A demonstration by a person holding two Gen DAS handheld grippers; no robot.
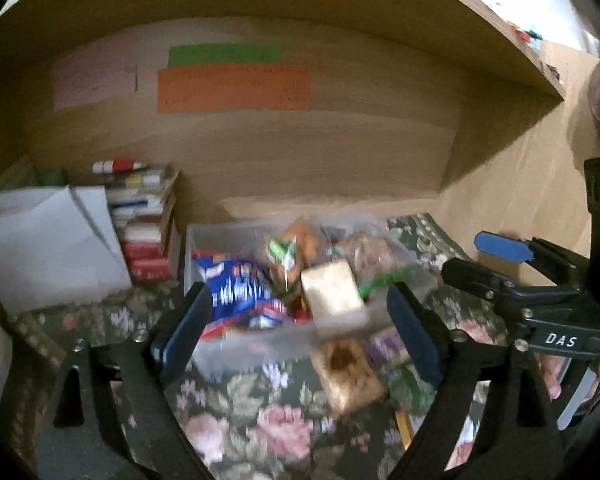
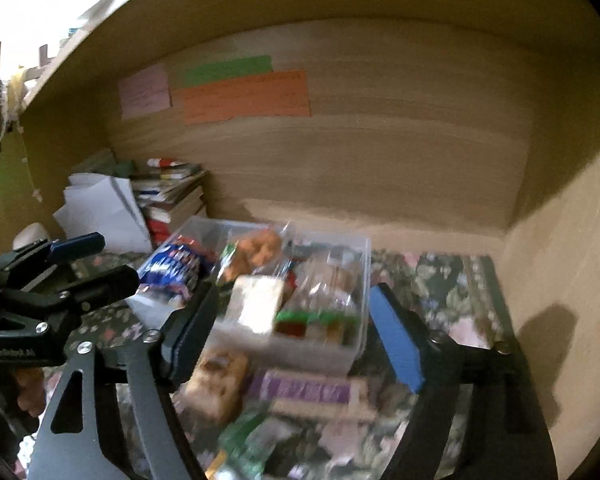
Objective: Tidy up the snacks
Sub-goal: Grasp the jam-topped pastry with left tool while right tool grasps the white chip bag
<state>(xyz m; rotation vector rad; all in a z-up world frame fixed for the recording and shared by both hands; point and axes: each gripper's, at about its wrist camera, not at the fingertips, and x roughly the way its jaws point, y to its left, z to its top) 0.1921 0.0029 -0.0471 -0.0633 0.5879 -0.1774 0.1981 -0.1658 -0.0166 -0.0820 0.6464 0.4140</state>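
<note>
A clear rectangular plastic bin [image 1: 204, 240] is seen directly ahead of the left claw [image 1: 300, 320], resting on a dark floral-patterned cloth [image 1: 260, 420] inside a wooden alcove; the jaws of this claw are spread wide with nothing held between them; within the bin, a blue-and-red crinkled snack bag [image 1: 236, 288] lies toward the left finger, a pale beige wrapped block [image 1: 332, 292] lies toward the right finger, and an orange-filled clear packet [image 1: 300, 240] sits beyond them; a tan wrapped pastry with a dark centre [image 1: 348, 372] lies on the cloth just in front of the bin, between the fingers. The right claw [image 2: 292, 332] is likewise held open and empty, the same bin [image 2: 360, 248] being framed between its fingers; a purple rectangular snack box [image 2: 308, 392] and a green-wrapped packet [image 2: 248, 436] are seen on the cloth nearer than the bin; much of both views is blurred. A stack of books [image 2: 176, 200] and white folded papers [image 2: 104, 208] stand beyond and left of the right claw; green, orange and pink paper notes [image 2: 244, 96] are stuck on the back wall above.
</note>
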